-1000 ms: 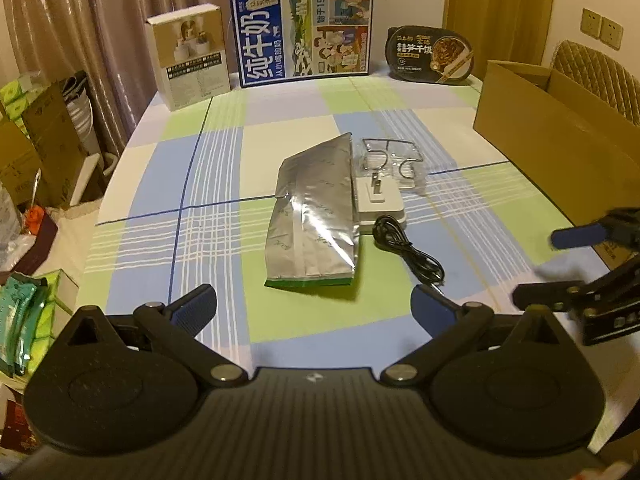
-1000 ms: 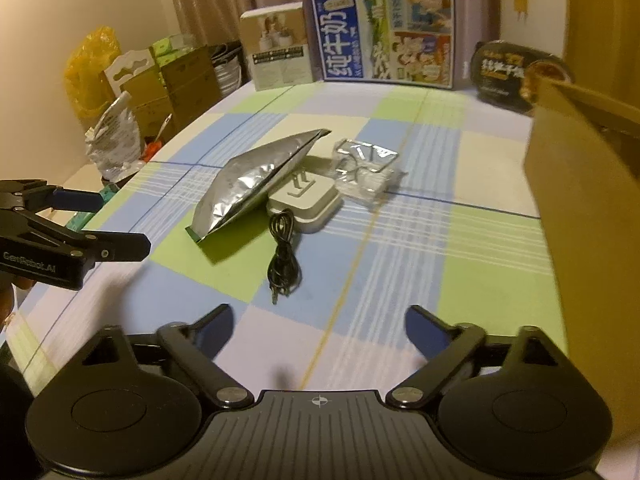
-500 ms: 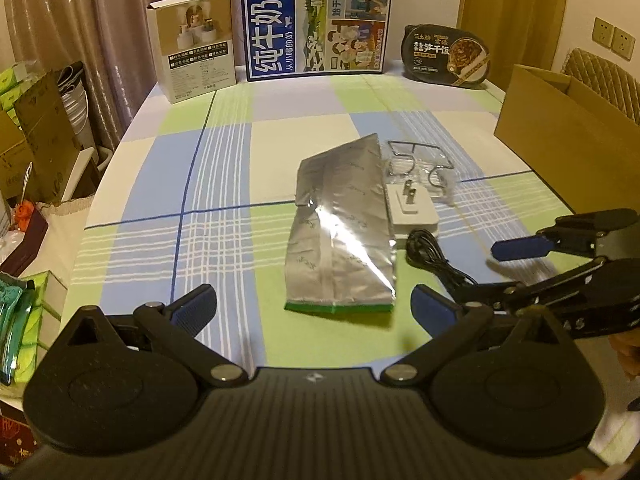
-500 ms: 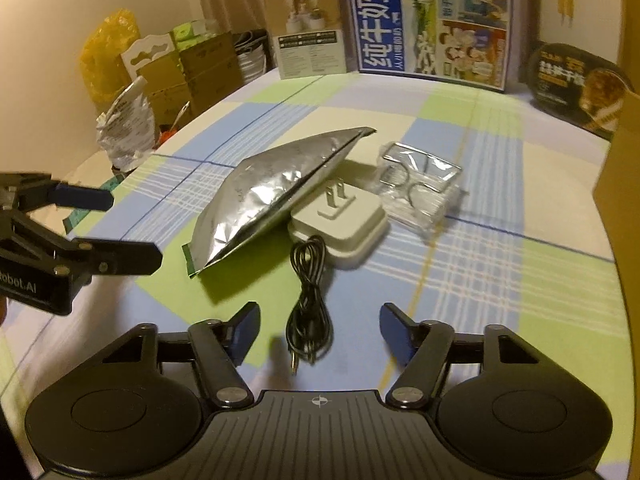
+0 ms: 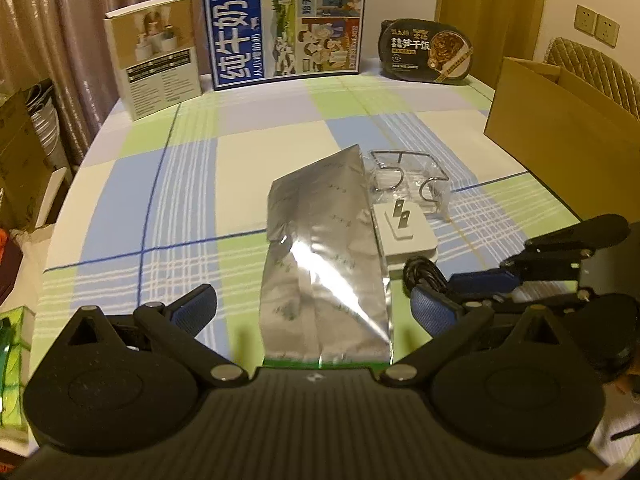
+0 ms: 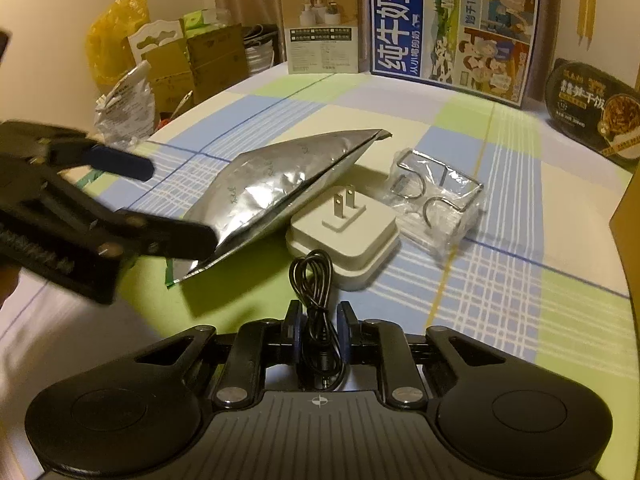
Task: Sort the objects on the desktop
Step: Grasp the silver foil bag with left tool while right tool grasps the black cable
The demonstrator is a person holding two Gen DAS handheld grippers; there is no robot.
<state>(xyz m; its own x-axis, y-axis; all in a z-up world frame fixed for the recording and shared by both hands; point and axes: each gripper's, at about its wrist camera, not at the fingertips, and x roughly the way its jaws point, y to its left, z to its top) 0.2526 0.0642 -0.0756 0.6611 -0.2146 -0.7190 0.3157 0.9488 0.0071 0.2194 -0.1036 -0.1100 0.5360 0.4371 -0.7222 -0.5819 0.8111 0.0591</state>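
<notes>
On the checked tablecloth (image 6: 500,152), the right gripper (image 6: 319,332) is closing around a coiled black cable (image 6: 314,280), apparently limp and light, best pinched mid-bundle; left gripper (image 5: 312,312) gapes wide, empty.

The right gripper (image 6: 318,330) points steeply down near the table's (image 6: 500,312) near edge, its jaws closing, with a coiled black cable (image 6: 314,280) between the blue pads (image 6: 294,330). The left gripper (image 5: 314,310) tilts downward beside it, jaws spread wide, nothing held between its blue fingertips (image 5: 200,304).
</notes>
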